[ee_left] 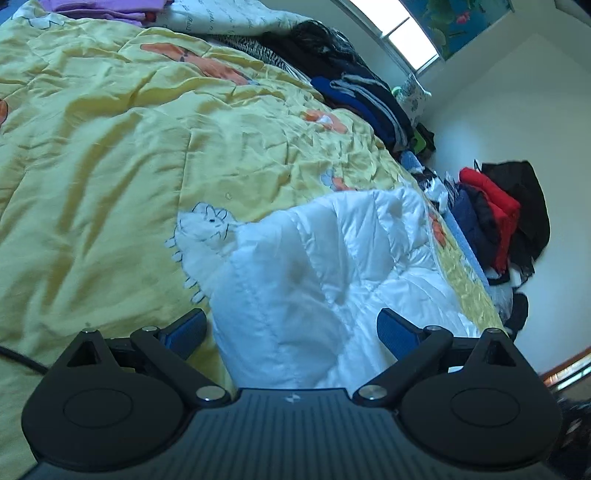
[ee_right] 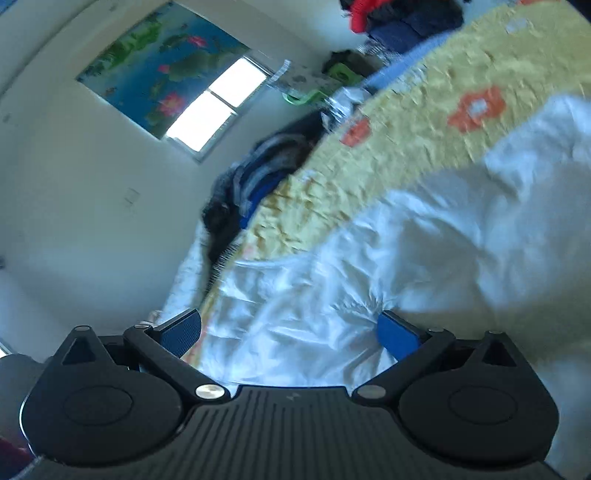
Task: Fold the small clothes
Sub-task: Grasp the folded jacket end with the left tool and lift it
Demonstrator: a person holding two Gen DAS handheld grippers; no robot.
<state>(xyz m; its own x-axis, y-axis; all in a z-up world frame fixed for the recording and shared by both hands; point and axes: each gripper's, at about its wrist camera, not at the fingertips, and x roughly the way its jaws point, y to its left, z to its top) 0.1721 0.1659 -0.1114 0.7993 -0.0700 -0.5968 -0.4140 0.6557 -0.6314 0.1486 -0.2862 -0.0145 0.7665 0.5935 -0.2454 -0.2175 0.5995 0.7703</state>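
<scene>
A white quilted puffy garment (ee_left: 325, 266) lies on the yellow patterned bedspread (ee_left: 110, 147). My left gripper (ee_left: 291, 332) is open, its blue pads on either side of the garment's near edge, holding nothing. In the right wrist view the same white garment (ee_right: 406, 251) spreads over the bedspread (ee_right: 424, 122). My right gripper (ee_right: 288, 332) is open just above the garment's edge. That view is motion-blurred.
A row of dark folded clothes (ee_left: 362, 96) lines the bed's far edge. Purple folded clothes (ee_left: 107, 9) sit at the top left. A red and dark pile (ee_left: 502, 214) lies beside the bed by the white wall. A window (ee_right: 218, 107) is behind.
</scene>
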